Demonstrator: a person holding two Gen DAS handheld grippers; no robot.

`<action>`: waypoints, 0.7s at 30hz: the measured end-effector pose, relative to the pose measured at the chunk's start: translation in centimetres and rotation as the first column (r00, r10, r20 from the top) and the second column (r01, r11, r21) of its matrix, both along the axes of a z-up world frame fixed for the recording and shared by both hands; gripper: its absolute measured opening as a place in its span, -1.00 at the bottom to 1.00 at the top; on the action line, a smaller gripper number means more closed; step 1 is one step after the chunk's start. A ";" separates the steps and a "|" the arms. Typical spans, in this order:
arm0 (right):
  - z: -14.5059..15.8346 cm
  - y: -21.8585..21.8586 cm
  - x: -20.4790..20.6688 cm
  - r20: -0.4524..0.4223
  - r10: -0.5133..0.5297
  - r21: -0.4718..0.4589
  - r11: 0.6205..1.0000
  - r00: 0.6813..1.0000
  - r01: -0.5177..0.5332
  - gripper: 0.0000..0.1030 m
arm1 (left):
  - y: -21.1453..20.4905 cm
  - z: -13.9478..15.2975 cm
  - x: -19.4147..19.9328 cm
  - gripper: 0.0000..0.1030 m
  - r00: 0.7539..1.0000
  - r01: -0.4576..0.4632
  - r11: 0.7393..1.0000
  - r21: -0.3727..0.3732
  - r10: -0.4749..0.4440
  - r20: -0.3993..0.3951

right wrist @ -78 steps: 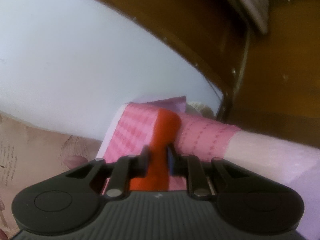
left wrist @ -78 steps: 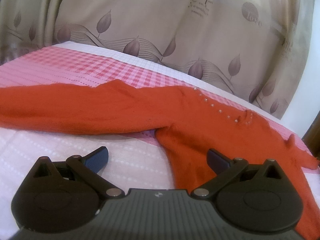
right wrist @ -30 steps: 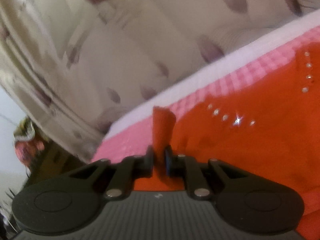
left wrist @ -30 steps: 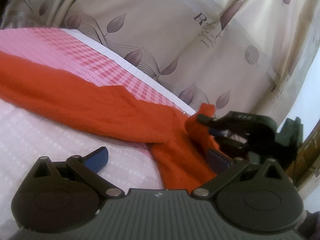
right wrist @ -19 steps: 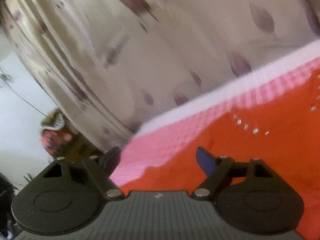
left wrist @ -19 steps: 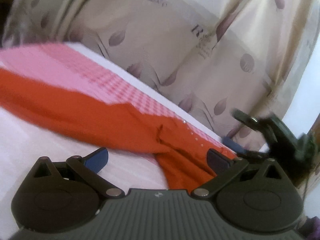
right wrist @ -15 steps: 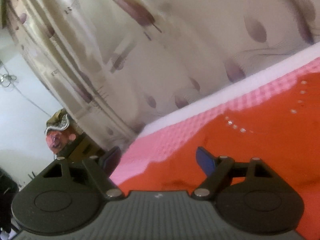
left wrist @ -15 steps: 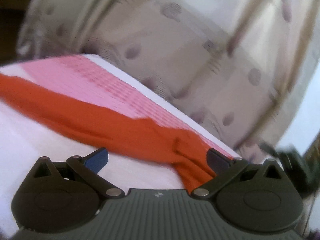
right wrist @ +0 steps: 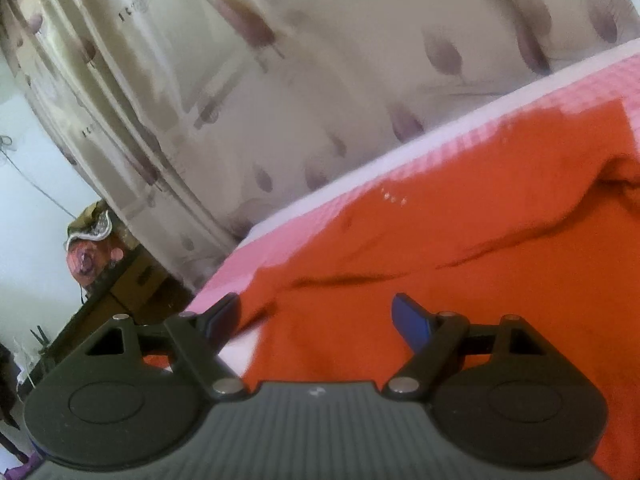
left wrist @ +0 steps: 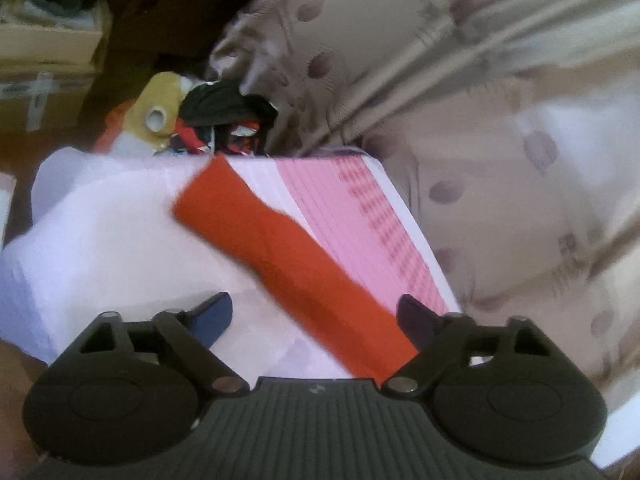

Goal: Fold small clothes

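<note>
An orange knit sweater lies on a bed with a pink and white cover. In the left wrist view one long sleeve (left wrist: pixel 280 248) stretches away from me toward the bed's far corner, its cuff flat on the white part. My left gripper (left wrist: pixel 316 316) is open and empty, just above the near part of the sleeve. In the right wrist view the sweater's body (right wrist: pixel 460 248) is rumpled, with small beads (right wrist: pixel 394 198) near the neckline. My right gripper (right wrist: pixel 320 312) is open and empty over the sweater's edge.
A beige curtain with leaf print (left wrist: pixel 500 140) (right wrist: pixel 280 80) hangs behind the bed. A heap of clothes and bags (left wrist: pixel 208 116) sits past the bed's far corner (left wrist: pixel 360 160). Cardboard boxes (right wrist: pixel 136 280) stand beside the bed.
My right gripper let go of the folded-in sleeve and opened. My left gripper swung left along the other sleeve toward its cuff. Both views are motion blurred.
</note>
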State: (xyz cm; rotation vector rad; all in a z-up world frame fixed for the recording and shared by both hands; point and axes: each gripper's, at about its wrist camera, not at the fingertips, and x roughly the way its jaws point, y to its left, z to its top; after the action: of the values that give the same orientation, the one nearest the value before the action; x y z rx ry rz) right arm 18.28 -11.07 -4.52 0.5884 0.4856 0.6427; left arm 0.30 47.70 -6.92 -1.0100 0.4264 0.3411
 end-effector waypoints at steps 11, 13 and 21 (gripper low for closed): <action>0.7 0.2 -1.5 0.036 -0.022 -0.010 1.000 0.999 0.022 0.61 | 2.8 -1.5 3.4 -0.94 0.997 -0.040 0.999 0.004 0.040 -0.065; 0.9 -0.8 -2.1 0.046 -0.053 -0.002 0.999 0.998 0.053 0.61 | 1.5 0.3 3.5 -0.94 0.999 -0.046 0.998 0.040 0.047 -0.026; 0.3 -6.8 -3.6 0.043 -0.188 0.095 0.978 0.981 0.184 0.61 | -13.1 12.4 9.3 -0.94 0.951 0.190 0.920 0.344 -0.259 0.168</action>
State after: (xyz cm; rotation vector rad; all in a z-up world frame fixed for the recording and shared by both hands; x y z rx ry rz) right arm 14.66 -17.92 -4.19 0.6921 0.3490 0.5020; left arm 9.57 34.61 5.44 -0.6568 0.2791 0.0877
